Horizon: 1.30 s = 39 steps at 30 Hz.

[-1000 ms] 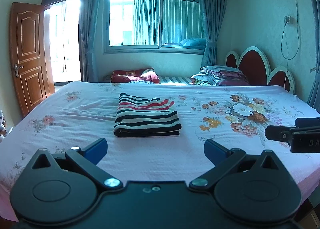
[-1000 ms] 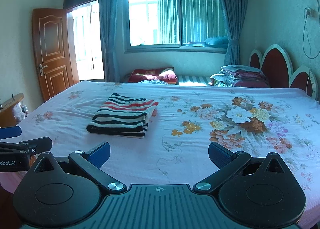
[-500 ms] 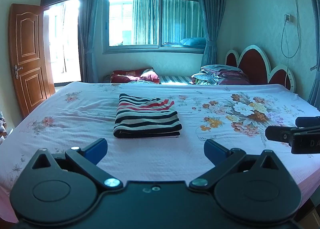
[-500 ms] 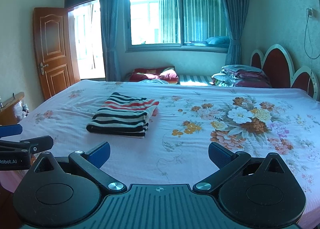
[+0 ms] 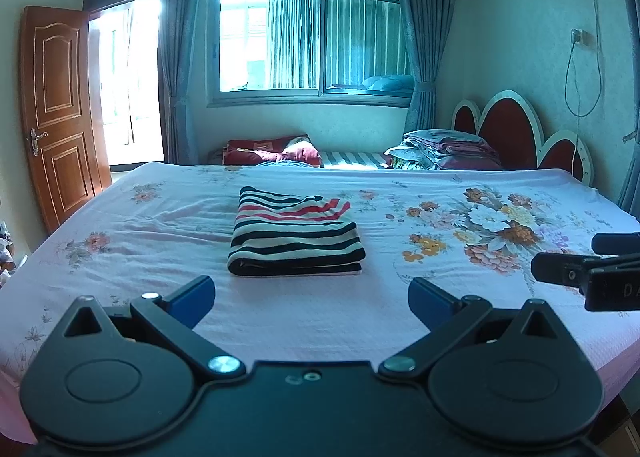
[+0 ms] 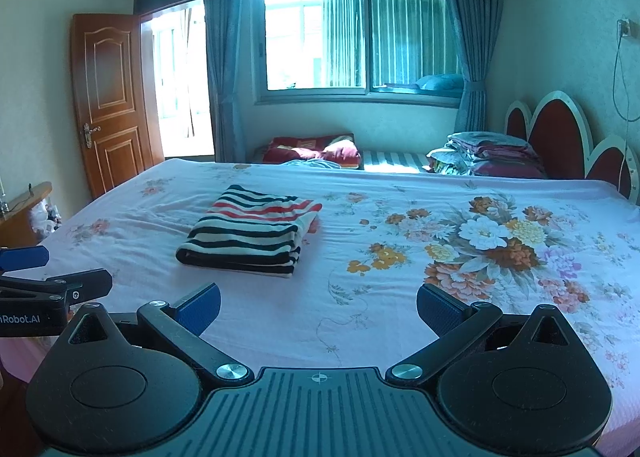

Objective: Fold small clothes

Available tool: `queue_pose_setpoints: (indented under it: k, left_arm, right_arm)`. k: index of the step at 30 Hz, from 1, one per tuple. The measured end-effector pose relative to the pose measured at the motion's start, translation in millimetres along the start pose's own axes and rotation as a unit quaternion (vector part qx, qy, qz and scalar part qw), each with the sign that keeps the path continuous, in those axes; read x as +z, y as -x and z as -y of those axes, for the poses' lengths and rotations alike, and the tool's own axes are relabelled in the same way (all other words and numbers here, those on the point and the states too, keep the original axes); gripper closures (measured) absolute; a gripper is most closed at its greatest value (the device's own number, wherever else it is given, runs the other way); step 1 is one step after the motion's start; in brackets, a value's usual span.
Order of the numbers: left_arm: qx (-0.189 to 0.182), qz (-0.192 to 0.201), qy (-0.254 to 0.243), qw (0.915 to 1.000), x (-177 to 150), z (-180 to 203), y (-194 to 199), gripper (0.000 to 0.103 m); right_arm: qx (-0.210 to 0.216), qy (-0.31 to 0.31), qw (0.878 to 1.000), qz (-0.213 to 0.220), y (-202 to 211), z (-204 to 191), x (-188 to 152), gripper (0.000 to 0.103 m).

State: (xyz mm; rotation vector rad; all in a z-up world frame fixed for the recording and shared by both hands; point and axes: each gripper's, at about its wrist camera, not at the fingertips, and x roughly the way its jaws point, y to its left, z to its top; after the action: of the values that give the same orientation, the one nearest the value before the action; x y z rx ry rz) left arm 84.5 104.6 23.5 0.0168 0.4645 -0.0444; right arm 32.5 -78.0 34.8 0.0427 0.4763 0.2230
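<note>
- Striped garment point(image 5: 296, 233), black, white and red bands, lies folded into a compact rectangle on the floral bedsheet point(image 5: 400, 317), toward the middle of the bed, on the door side of the large flower print point(image 6: 500, 245).
- Left gripper point(image 5: 311, 297): jaws spread wide, nothing between the blue pads. It hangs above the near edge of the bed, well apart from the garment.
- Right gripper point(image 6: 318, 307): also spread wide and empty, likewise back at the near edge.
- Key relation: from the left gripper the garment sits straight ahead, nearly centred between its fingers. From the right gripper it lies ahead and off to the left.
- Thick folded edge faces the grippers; the stripes run across the left wrist view, so the bundle's broad side is presented to the left tool.
- Judgement: left gripper has the straighter line. The right would have to cross leftward.
- Judgement: this piece looks finished. No other loose small garment is visible on the sheet.
</note>
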Motion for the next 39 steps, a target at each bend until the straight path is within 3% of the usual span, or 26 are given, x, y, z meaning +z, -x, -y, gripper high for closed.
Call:
queue_pose_setpoints:
  k: [39]
  left_arm:
    - [-0.007,-0.005,-0.008,0.9999,-0.5,5.0,-4.5,0.001]
  right_arm:
    - [-0.001,0.003,1.000,-0.008,-5.4,4.8,-2.1,0.000]
